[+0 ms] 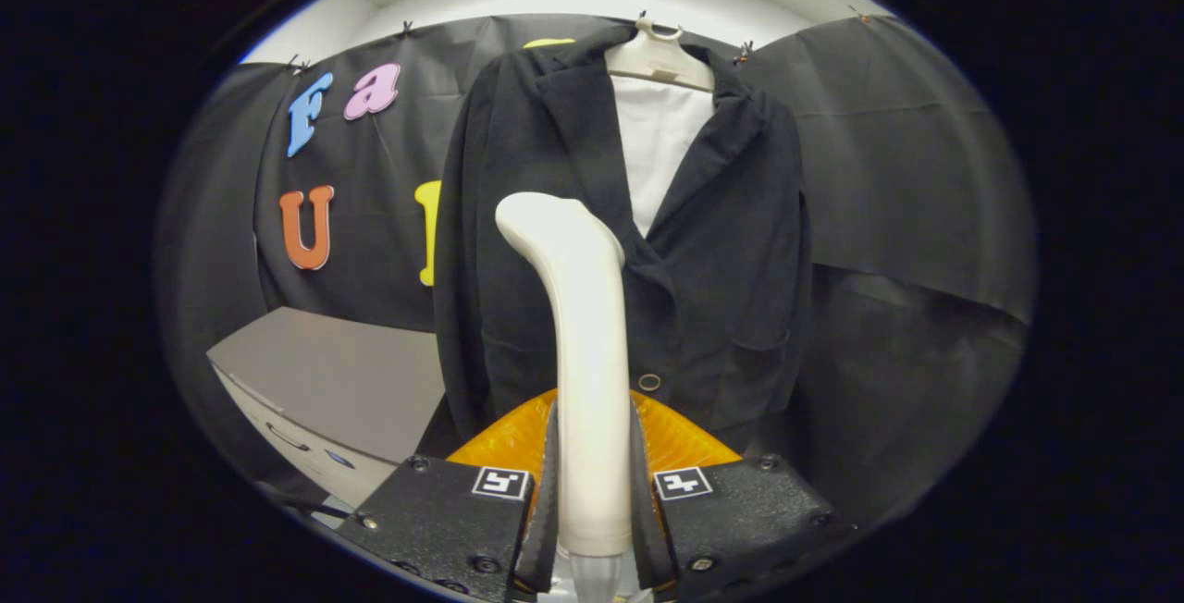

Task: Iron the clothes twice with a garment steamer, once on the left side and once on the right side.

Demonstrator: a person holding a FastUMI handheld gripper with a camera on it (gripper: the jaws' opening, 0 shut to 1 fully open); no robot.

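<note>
The tongs (592,529) show as two blocky housings with a rough, grainy finish, one on each side of a narrow gap. Each housing carries a small square white tag printed with a black blocky pattern, set on its top face near the inner edge. Round screw heads sit at the corners and along the lower edges. Two slim fingers (548,501) rise from the housings' inner sides, tapering upward.
</note>
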